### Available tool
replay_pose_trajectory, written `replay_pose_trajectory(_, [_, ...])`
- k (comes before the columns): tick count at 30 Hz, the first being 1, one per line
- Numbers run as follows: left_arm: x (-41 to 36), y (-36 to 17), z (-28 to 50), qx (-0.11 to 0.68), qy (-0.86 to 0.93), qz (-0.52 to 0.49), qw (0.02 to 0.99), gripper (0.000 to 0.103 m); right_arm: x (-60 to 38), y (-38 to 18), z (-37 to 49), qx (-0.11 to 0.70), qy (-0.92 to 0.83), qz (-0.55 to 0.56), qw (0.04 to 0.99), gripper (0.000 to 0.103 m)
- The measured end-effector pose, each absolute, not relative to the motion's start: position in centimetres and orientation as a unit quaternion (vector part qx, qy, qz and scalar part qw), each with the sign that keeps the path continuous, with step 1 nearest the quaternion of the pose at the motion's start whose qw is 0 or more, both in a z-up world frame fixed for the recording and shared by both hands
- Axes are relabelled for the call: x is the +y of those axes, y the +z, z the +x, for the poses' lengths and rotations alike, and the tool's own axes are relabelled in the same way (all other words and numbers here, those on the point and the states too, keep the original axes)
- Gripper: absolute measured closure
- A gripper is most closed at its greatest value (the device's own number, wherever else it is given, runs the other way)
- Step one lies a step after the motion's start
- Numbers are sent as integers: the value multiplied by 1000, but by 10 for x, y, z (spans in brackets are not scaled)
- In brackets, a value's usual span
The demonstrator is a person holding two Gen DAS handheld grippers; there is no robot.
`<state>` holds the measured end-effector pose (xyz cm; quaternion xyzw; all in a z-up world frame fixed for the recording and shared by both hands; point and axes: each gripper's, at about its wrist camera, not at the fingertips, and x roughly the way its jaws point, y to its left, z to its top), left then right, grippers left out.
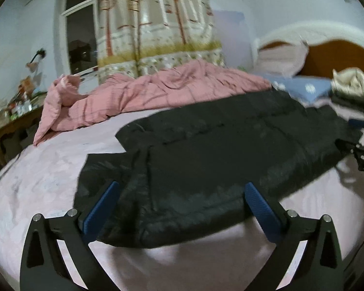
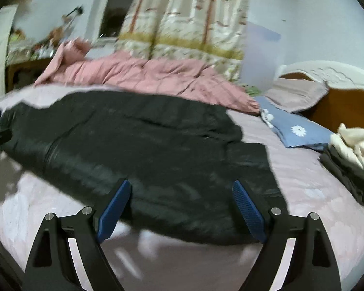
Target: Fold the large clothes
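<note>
A large black padded coat (image 1: 218, 145) lies flat across the pale pink bed sheet (image 1: 36, 189), one side folded over its body. My left gripper (image 1: 182, 184) stands open over the coat's near edge, its blue pads (image 1: 102, 208) wide apart and pressing on nothing. In the right wrist view the same coat (image 2: 138, 145) stretches from the left to the centre. My right gripper (image 2: 182, 181) is open above its near hem, with the cloth below the jaws and not pinched. The other gripper shows at each view's side edge.
A crumpled pink quilt (image 1: 157, 89) lies behind the coat. A blue daisy pillow (image 2: 298, 131) and a stack of folded clothes (image 2: 351, 160) sit to the right by the wooden headboard (image 2: 339, 106). A cluttered wooden table (image 1: 9, 121) stands on the left.
</note>
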<state>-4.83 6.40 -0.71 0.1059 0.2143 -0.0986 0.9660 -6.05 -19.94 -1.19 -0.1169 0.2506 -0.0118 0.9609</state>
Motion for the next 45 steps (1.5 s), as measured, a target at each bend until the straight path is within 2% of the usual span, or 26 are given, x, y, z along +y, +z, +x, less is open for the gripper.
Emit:
replay_pose_trajectory(7, [47,-24,-46,254,-137,153,945,1,-174,-33,-59,301,4,-159,940,15])
replay_pose_trajectory(11, [39,-37,-41,270,-103,194,938,4,-166,-41,-59,306,-8,-185,934,15])
replay_pose_trajectory(17, [45,-40,-34,272,-64,188,942,5,-164,-45,-56,296,-64,-221,927,15])
replay_pose_trajectory(21, [52,-41,-27,270,-32,184,944,13,-164,-48,-55,288,-95,-242,921,15])
replay_pose_trajectory(23, [56,-41,-25,274,-21,181,945,21,-168,-47,-55,290,-96,-235,923,15])
replay_pose_trajectory(24, [59,-41,-24,274,-21,173,946,35,-169,-46,-53,290,-96,-233,923,15])
replay_pose_trajectory(25, [61,-40,-24,276,-24,167,946,50,-171,-46,-53,292,-92,-229,924,24])
replay_pose_trajectory(26, [62,-39,-24,277,-31,160,947,56,-173,-47,-52,296,-97,-227,923,45])
replay_pose_trajectory(27, [64,-38,-23,276,-32,157,948,69,-175,-48,-50,300,-108,-228,920,56])
replay_pose_trajectory(28, [65,-37,-24,275,-31,155,948,77,-177,-48,-48,302,-113,-227,919,75])
replay_pose_trajectory(29, [64,-35,-25,272,-32,154,949,78,-180,-47,-49,302,-111,-221,921,82])
replay_pose_trajectory(32, [61,-26,-35,255,-31,163,953,83,-183,-33,-58,291,-102,-195,931,89])
replay_pose_trajectory(45, [85,10,-106,285,-42,95,953,82,-174,1,-147,268,-66,-178,944,89])
